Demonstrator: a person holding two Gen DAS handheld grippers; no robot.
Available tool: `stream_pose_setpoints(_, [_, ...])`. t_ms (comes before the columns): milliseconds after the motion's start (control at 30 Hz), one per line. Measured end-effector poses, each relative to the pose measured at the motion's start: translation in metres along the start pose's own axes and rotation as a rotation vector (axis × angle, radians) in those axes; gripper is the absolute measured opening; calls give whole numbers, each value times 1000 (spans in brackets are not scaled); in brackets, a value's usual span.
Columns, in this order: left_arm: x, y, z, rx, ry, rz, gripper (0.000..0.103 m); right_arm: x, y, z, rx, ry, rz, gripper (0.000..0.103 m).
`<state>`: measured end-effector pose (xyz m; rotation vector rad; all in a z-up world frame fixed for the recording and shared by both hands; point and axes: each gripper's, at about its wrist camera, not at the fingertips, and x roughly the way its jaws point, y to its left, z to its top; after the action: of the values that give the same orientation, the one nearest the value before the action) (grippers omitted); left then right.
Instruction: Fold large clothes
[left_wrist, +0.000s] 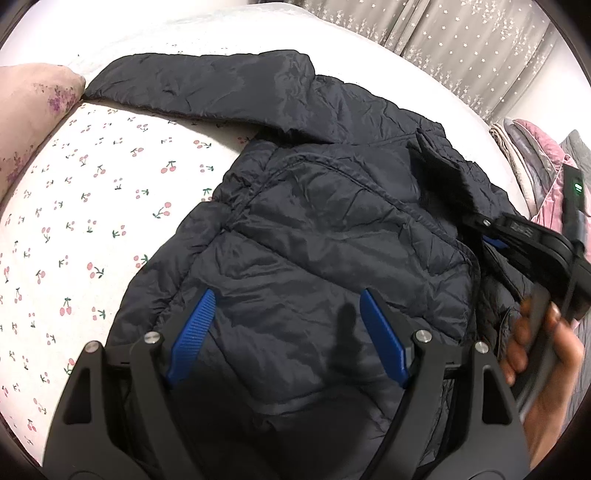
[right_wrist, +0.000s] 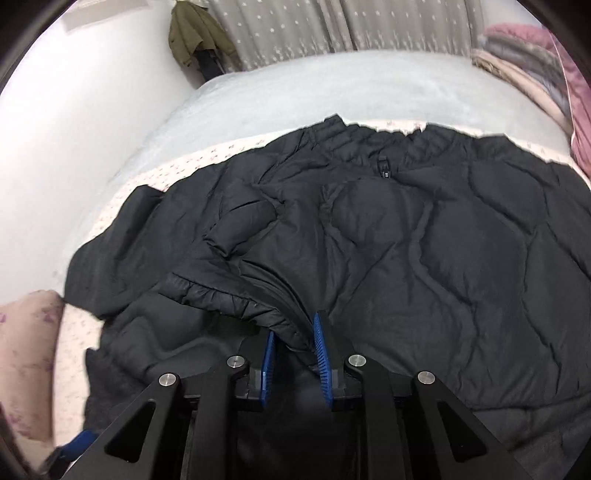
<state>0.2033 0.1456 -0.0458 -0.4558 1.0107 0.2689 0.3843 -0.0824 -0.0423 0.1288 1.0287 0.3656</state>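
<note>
A dark navy puffer jacket (left_wrist: 332, 229) lies spread on a bed with a cherry-print sheet (left_wrist: 74, 221). One sleeve (left_wrist: 192, 85) stretches out to the far left. My left gripper (left_wrist: 286, 299) is open and empty, its blue pads hovering over the jacket's lower body. My right gripper (right_wrist: 295, 328) is shut on a gathered edge of the jacket (right_wrist: 406, 240), near a ribbed cuff (right_wrist: 221, 299). The right gripper also shows at the right of the left wrist view (left_wrist: 491, 236), held by a hand (left_wrist: 546, 362).
A floral pillow (left_wrist: 33, 110) lies at the left edge of the bed. Folded pink and grey blankets (right_wrist: 535, 66) are stacked at the far right. Star-print curtains (right_wrist: 314, 29) and an olive garment (right_wrist: 195, 37) hang behind the bed. A white wall (right_wrist: 92, 92) stands to the left.
</note>
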Motion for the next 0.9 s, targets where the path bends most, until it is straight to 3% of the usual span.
stream_pose_setpoints(200, [-5,0,-1,9,-8,-21,81,-58,29,-31,-110,-82,-95,29])
stream_pose_setpoints(233, [-6,0,-2,8,-10,-22,81,-67,35,-36,-134,-97,-107,41])
stream_pose_setpoints(267, [-7,1,-2,4,-11,-23,81,-72,40,-39,-154,-104,-113,73])
stream_pose_setpoints(300, [-8,2,-2,-2,-14,-26,81,-79,48,-42,-181,-124,-120,85])
stream_pose_setpoints(333, [-8,3,-2,-5,-17,-29,81,-84,55,-44,-208,-161,-129,89])
stream_pose_setpoints(433, [-9,7,-1,-5,-17,-32,81,-88,71,-45,-244,-198,-189,89])
stream_pose_setpoints(533, [-7,19,5,-22,-18,-13,81,-103,83,-55,-256,-214,-193,89])
stream_pose_setpoints(667, [0,50,20,-109,0,13,81,-150,99,-99,-350,-298,-282,89])
stream_pose_setpoints(767, [3,78,38,-167,-3,56,81,-181,84,-139,-346,-303,-266,92])
stream_pose_setpoints(833, [1,100,52,-236,-19,77,81,-186,63,-157,-303,-293,-258,101])
stream_pose_setpoints(900, [4,119,68,-299,-21,70,81,-184,43,-166,-255,-310,-272,101])
